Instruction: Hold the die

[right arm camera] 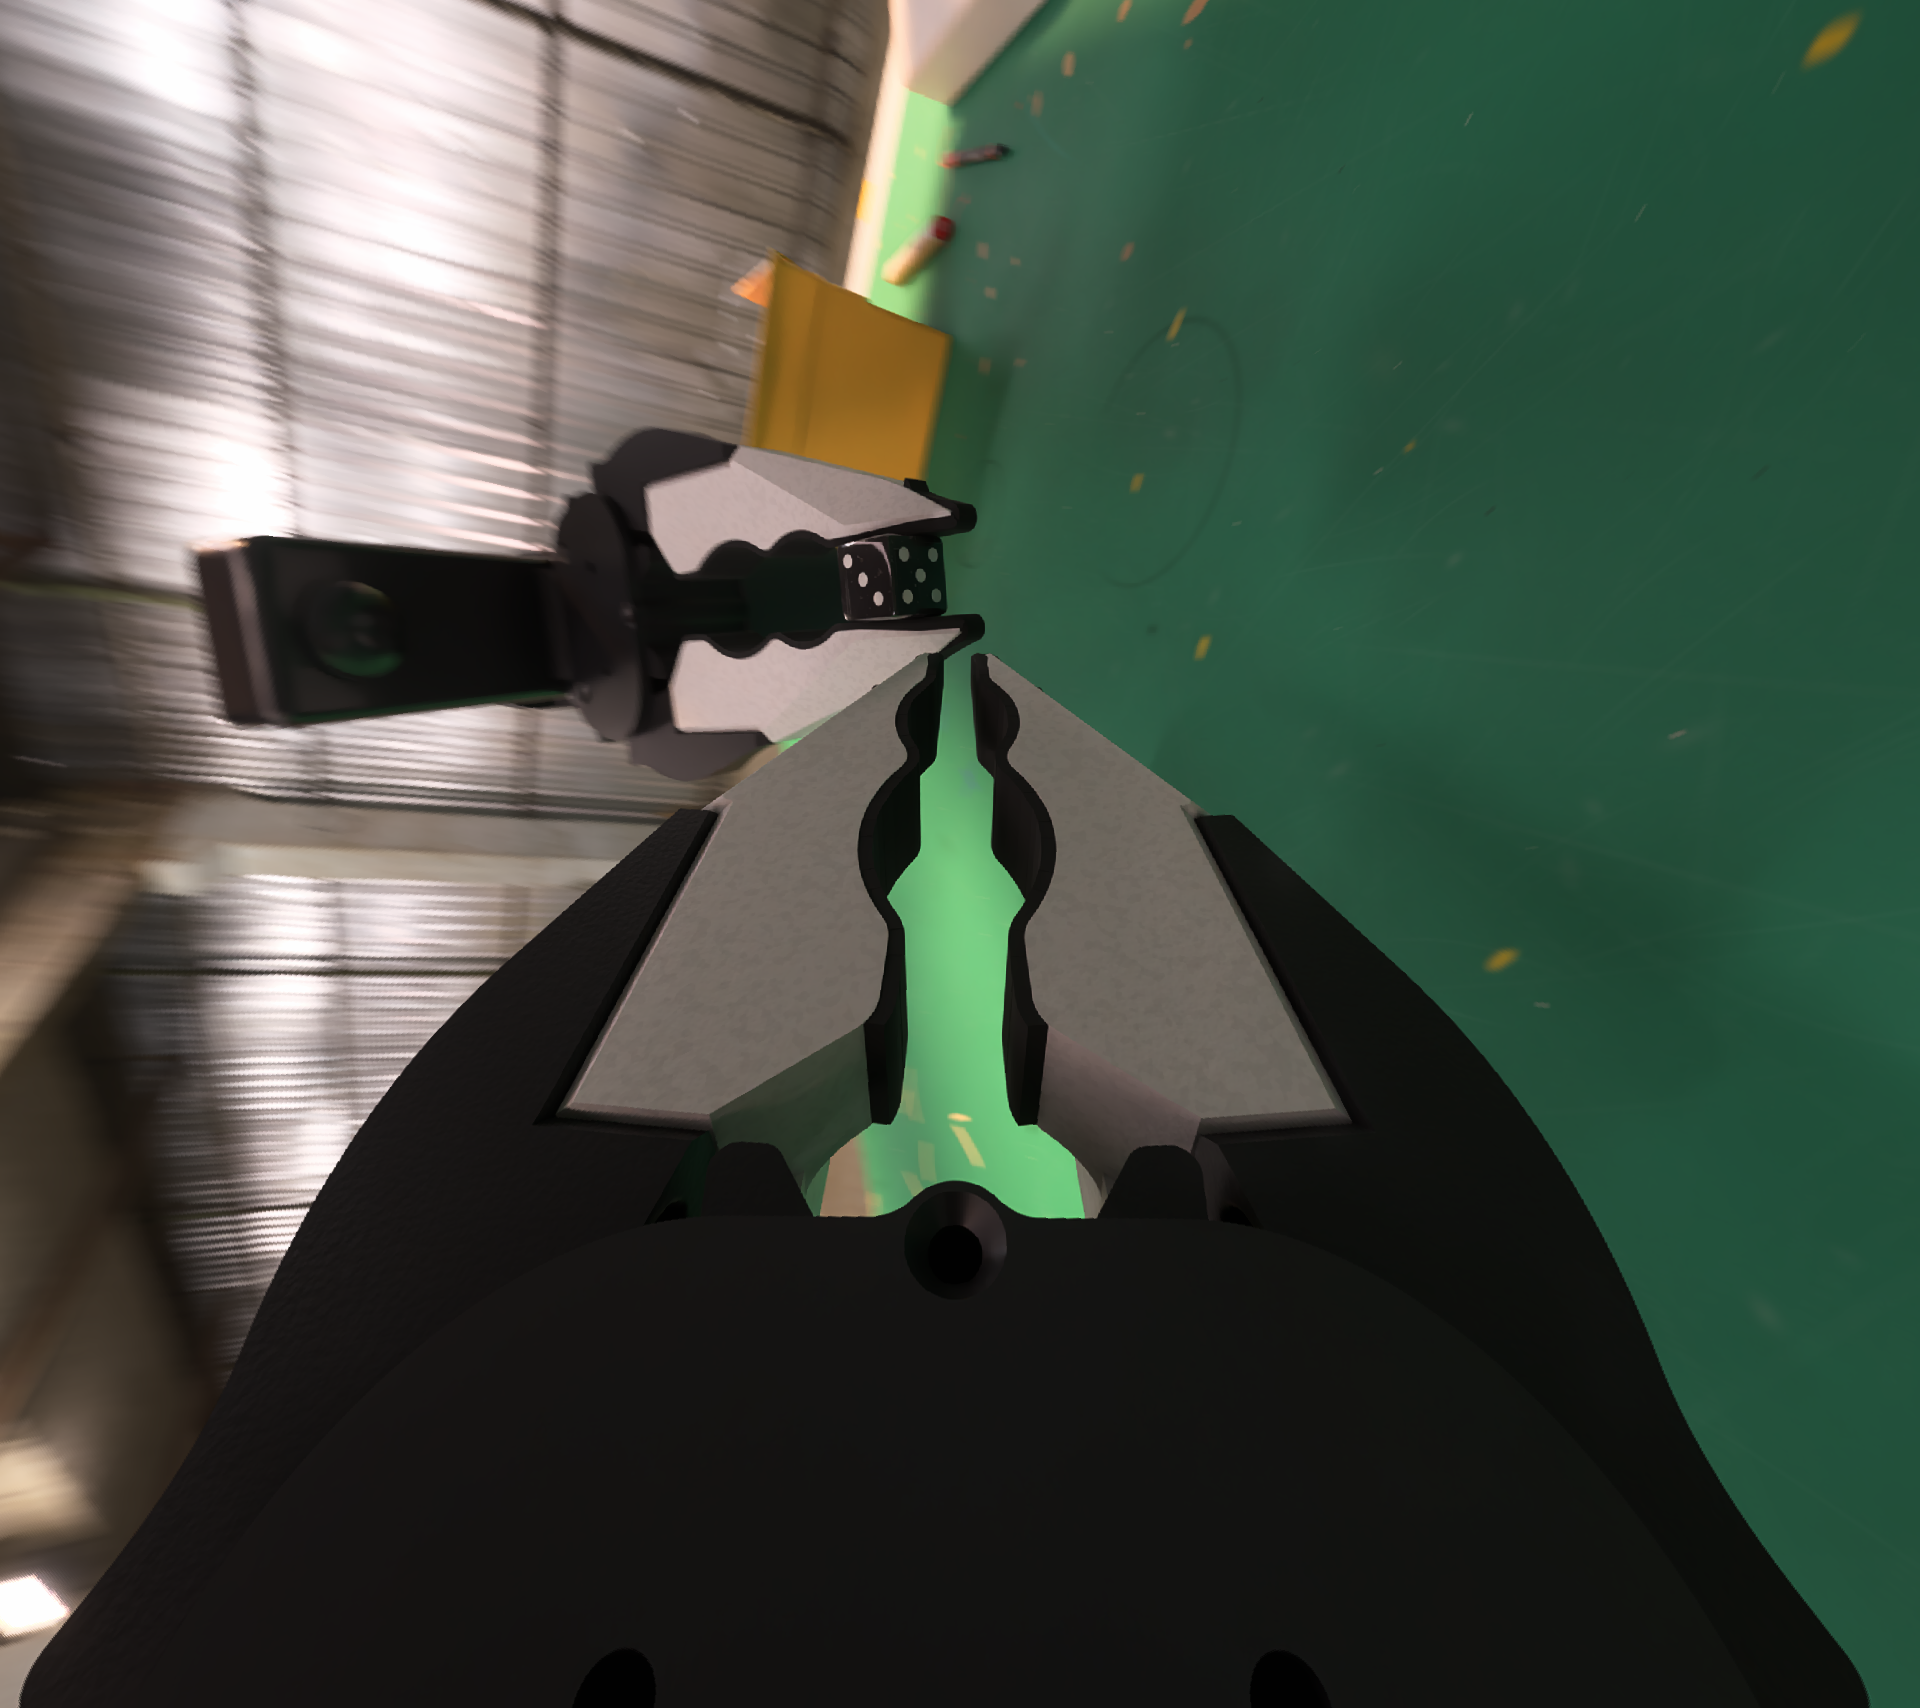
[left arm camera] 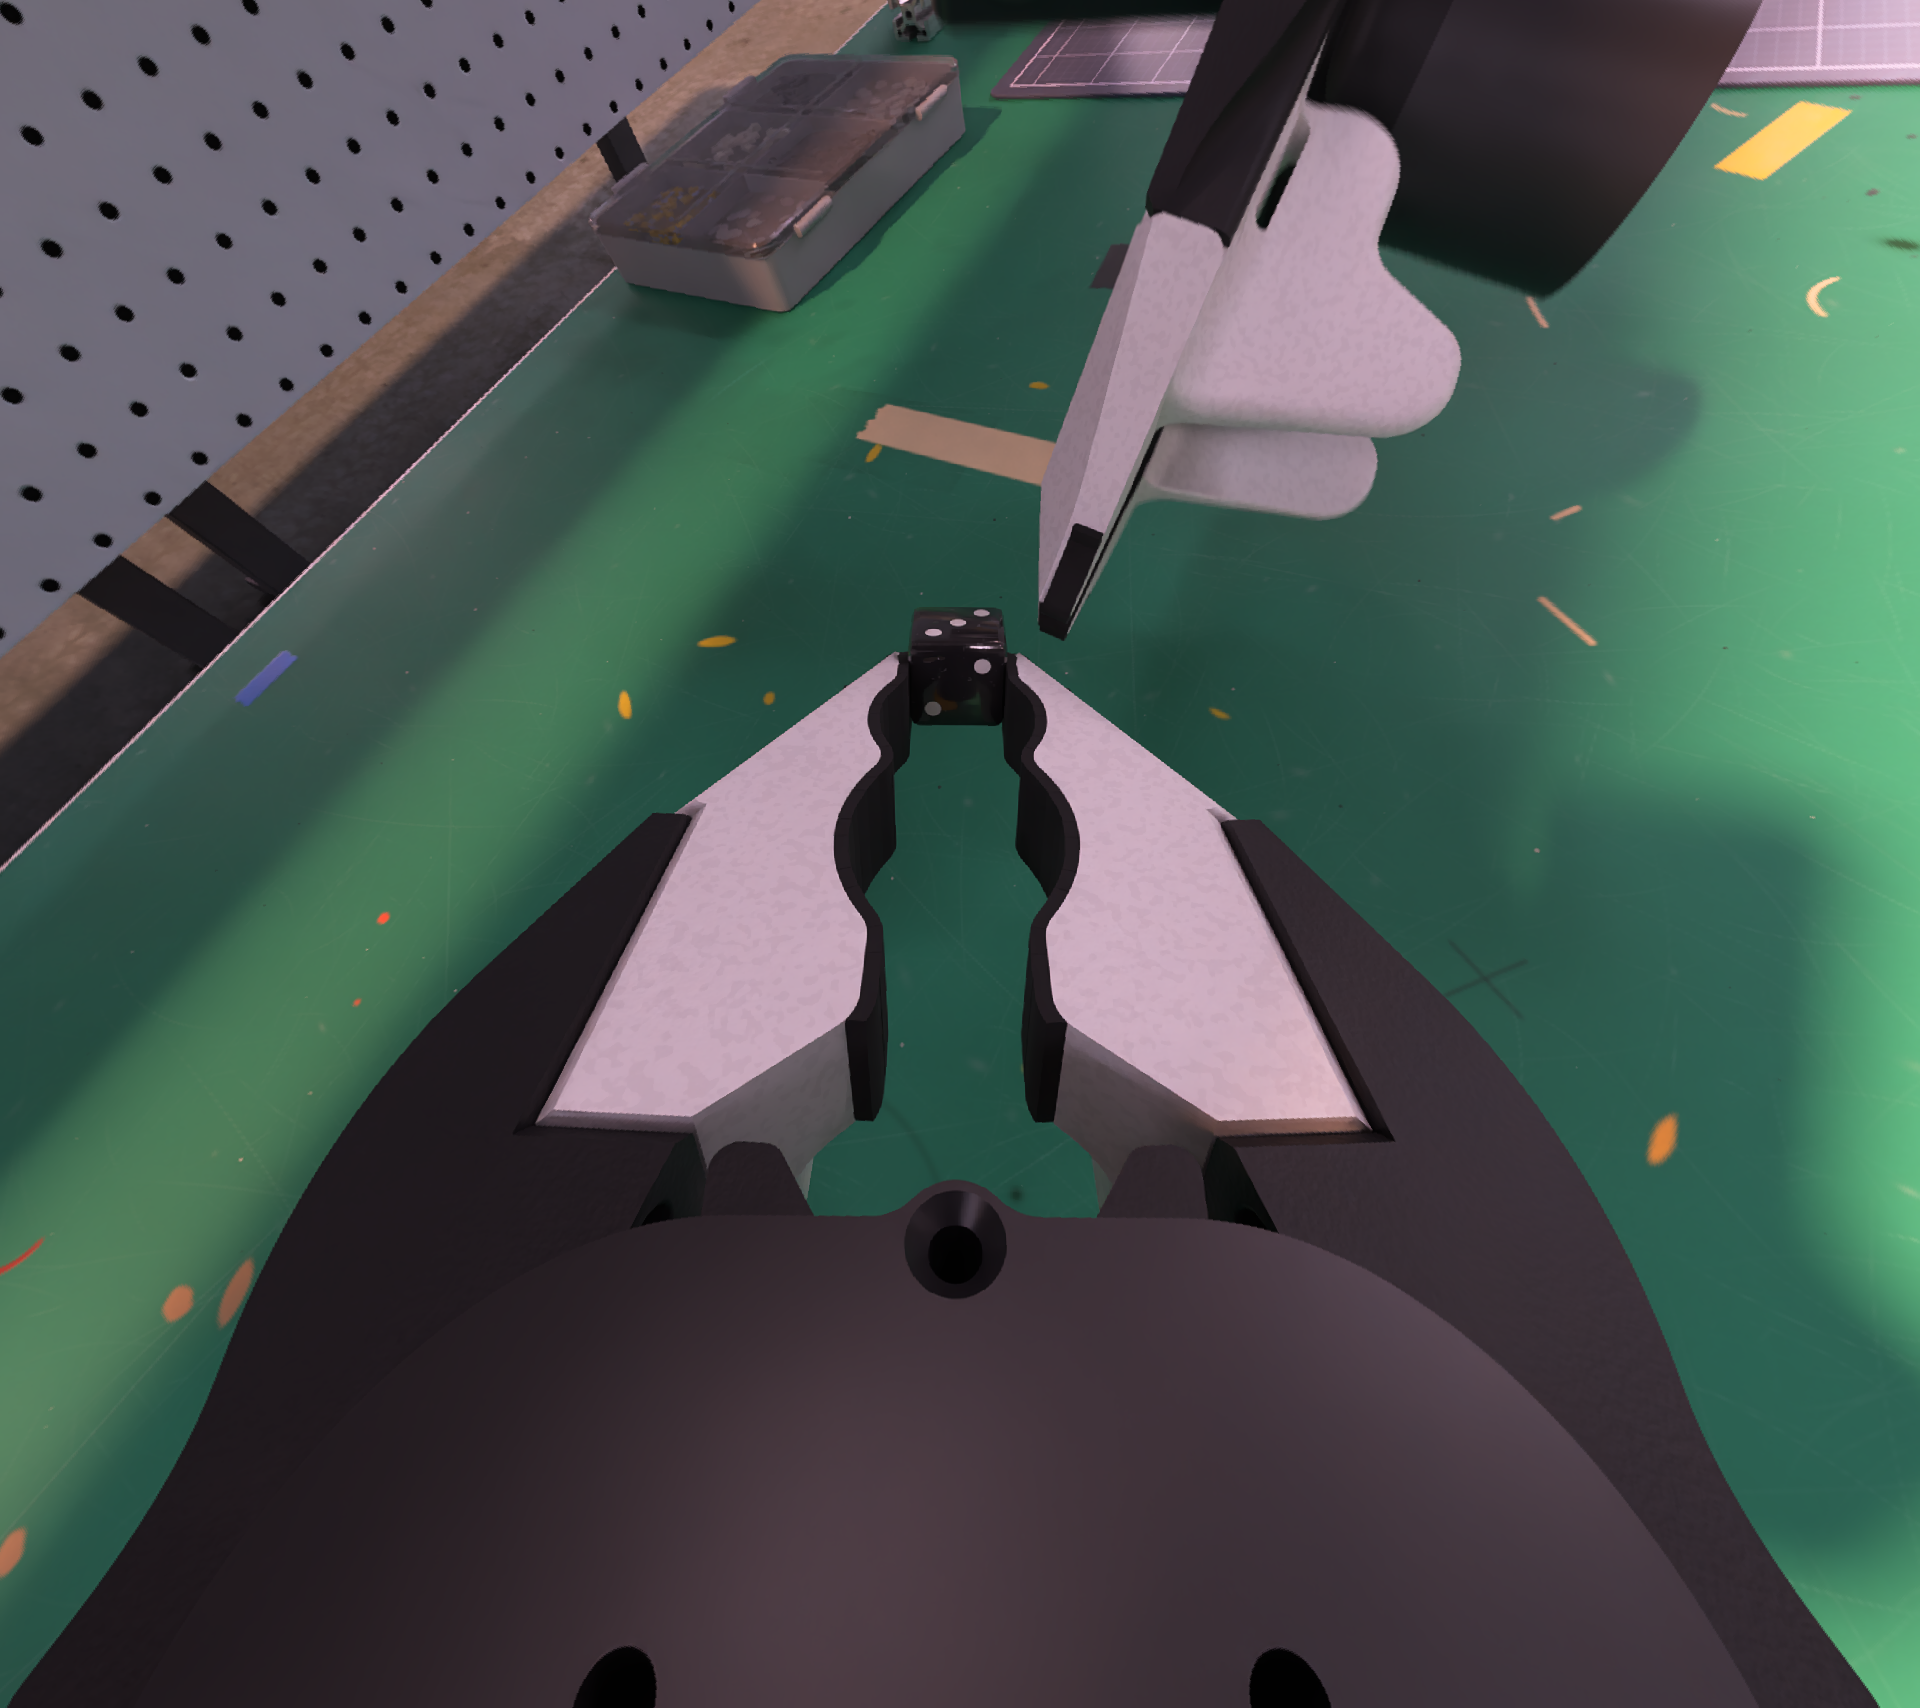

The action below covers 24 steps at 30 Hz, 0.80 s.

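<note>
the die [left arm camera: 956, 671] is pinched at the left gripper [left arm camera: 956, 684] tips – the near-closed, empty right gripper [right arm camera: 957, 671] at 1 o'clock could knock it loose.

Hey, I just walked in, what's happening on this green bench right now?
The left hand-held gripper is clamped on a small black die with white pips, pinching it right at its fingertips above the green mat. The right hand-held gripper sits close beside it, tips nearly together with only a narrow gap and nothing between them. A lidded parts box lies by the pegboard wall.
</note>
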### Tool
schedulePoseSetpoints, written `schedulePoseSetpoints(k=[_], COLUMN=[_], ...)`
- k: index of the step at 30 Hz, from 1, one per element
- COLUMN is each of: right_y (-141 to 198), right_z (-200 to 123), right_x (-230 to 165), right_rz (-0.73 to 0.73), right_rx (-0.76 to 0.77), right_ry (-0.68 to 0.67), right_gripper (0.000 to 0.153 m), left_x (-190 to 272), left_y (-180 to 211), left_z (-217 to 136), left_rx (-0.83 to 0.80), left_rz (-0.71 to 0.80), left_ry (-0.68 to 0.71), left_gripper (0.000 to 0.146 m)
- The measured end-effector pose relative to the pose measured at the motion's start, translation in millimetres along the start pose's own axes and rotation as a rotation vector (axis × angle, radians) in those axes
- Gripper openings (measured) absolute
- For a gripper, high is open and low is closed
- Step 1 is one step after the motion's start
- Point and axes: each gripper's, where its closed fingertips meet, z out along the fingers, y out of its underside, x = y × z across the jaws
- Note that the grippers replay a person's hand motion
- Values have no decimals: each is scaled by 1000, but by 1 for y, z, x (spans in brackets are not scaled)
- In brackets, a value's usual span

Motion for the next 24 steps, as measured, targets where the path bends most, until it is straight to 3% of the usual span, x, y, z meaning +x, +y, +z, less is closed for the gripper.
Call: schedulePoseSetpoints(k=[1,3,6,8,10,13,16,21,24], right_y=[1,1,-1,-1,-1,-4,-4,2,3], right_z=[0,0,-9,-13,-10,-7,-5,0,0], right_x=[0,1,3,4,4,4,3,-1,-9], right_rz=[53,-132,-728,-1005,-1147,-1210,-1044,-195,192], right_rx=[19,40,14,-17,-45,-55,-69,-31,-16], right_ry=[-54,49,512,817,980,1047,909,178,-185], right_gripper=[5,6,8,15,16,8,7,5,5], left_x=[0,1,1,-2,-2,-4,-5,-3,-2], left_y=[0,0,-1,-1,-1,0,0,1,-2], left_z=[0,0,1,2,2,1,0,-3,-6], left_rx=[2,4,0,-2,-3,-4,4,24,45], left_rz=[-6,-17,-24,-36,-39,-22,-18,-4,-6], left_ry=[4,9,3,1,6,-7,-7,-5,0], left_gripper=[16,16,16,16,16,16,16,16,16])
